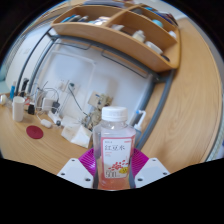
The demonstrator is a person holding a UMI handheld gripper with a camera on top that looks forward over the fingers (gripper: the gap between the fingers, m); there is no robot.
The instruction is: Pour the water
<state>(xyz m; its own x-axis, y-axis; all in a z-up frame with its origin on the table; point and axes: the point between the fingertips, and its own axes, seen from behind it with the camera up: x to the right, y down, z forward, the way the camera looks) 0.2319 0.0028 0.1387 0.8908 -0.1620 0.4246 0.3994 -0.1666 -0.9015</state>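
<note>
Hand-held gripper (pixel 113 172): from my feed I see it clenched on the bottle, both pink pads (pixel 88 160) pressed against its sides.
Bottle: clear plastic bottle with a white cap and pink label (pixel 115 145), upright between the fingers, its lower part hidden behind them.
Bottle contents: pinkish-orange liquid, as far as I can tell.
Table: light wooden table (pixel 185 105) beyond the bottle.
Red disc: small round red lid-like piece (pixel 35 131) lying flat on the table, well apart from the bottle.
Shelf: wooden wall shelf (pixel 120 35) carrying small items I cannot identify.
</note>
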